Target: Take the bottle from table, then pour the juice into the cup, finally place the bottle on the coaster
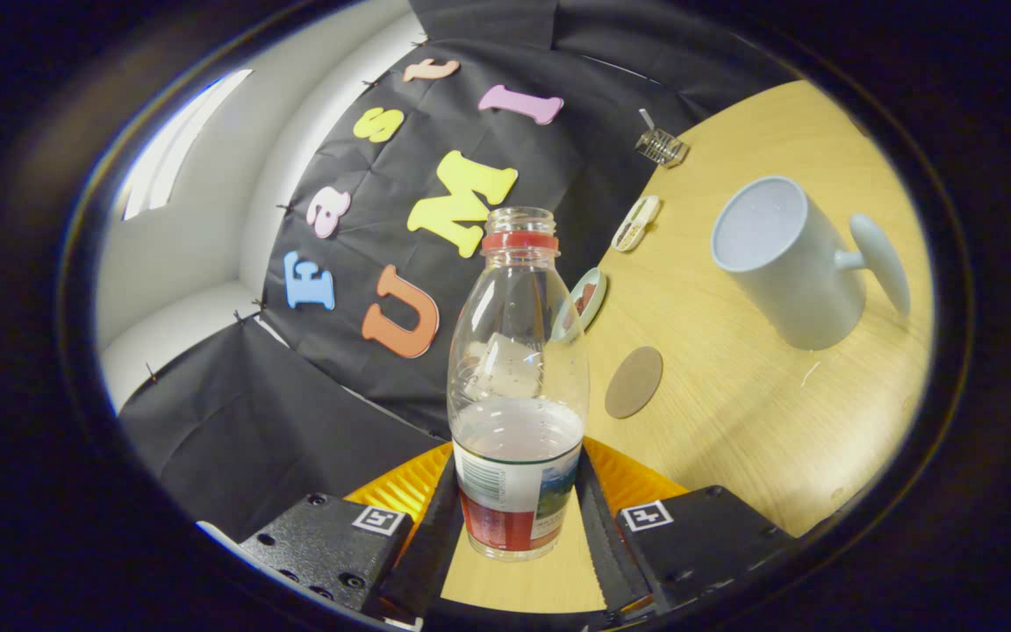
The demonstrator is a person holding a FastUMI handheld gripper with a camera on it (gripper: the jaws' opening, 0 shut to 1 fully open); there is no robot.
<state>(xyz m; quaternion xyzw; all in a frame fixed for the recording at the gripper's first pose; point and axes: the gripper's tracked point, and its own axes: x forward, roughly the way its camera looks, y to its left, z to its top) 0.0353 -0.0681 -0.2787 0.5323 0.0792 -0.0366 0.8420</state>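
Wooden table [734, 421] carries cup [777, 263] and coaster [634, 382] beyond the bottle [519, 395] clamped in the tool [519, 527].

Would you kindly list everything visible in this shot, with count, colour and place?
bottle: one, clear with red neck ring, uncapped, partly filled, held between the fingers.
cup: one, pale grey-blue mug with handle, on the table beyond the fingers.
coaster: one, brown round, on the table just beside the bottle.
small dishes: two, pale-rimmed, on the table behind the bottle toward the wall.
clear glass item: one, transparent, at the table's far edge.
table: one, light wood.
gripper: one, both fingers pressed on the bottle's lower sides.
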